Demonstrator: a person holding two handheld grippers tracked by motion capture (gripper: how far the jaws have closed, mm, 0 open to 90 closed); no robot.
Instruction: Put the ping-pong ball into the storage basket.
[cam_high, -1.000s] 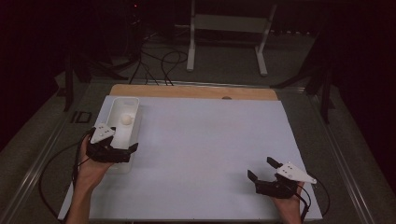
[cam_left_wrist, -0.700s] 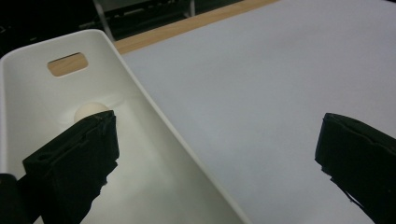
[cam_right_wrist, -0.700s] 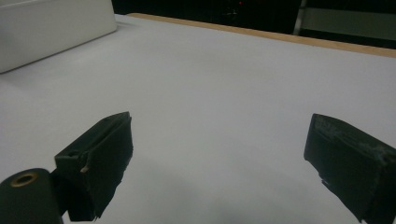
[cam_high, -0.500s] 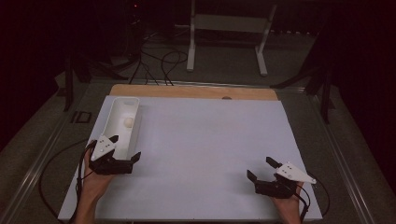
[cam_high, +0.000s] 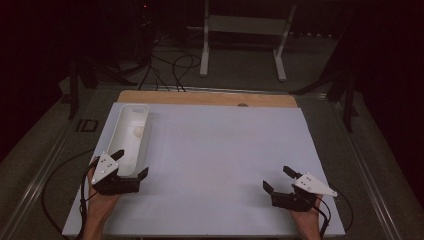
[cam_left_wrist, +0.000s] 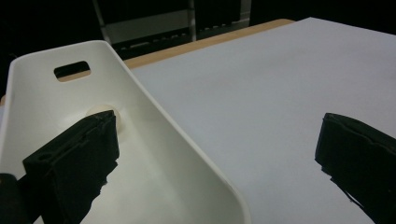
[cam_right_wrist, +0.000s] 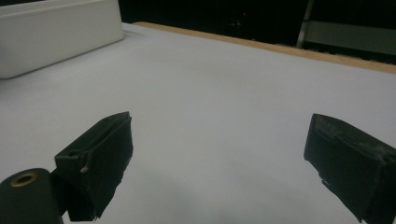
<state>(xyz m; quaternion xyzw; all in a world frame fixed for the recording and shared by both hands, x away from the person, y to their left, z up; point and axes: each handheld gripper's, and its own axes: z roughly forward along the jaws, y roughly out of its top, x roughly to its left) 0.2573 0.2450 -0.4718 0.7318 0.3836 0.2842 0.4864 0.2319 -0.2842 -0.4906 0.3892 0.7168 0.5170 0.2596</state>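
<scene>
Here the landmark is the long white tray (cam_high: 131, 137), lying on the white sheet (cam_high: 215, 165) that covers the table; its far end points toward the strip of bare wood (cam_high: 205, 98) at the table's back edge, and its near end points toward the person. A small pale ball (cam_high: 138, 131) lies inside the tray, toward the middle of its length and close to the right-hand wall; in the left gripper view the ball (cam_left_wrist: 110, 115) sits on the tray's floor (cam_left_wrist: 154, 186) below the slot handle cut in the far wall, partly hidden behind one black jaw. The left gripper (cam_high: 129, 165) hangs at the tray's near end, its jaws spread wide and empty, one over the tray's inside and the other over the sheet just past the right-hand wall, so that the wall lies between them; whether a jaw touches the rim cannot be told. The right gripper (cam_high: 278, 178) is well apart from the tray, near the opposite front corner of the sheet, jaws likewise parted with nothing between them; in the right gripper view the tray's outer wall (cam_right_wrist: 56, 32) shows far off at the upper left; a hand (cam_high: 100, 207) holds the left gripper from below the tray's near end.
</scene>
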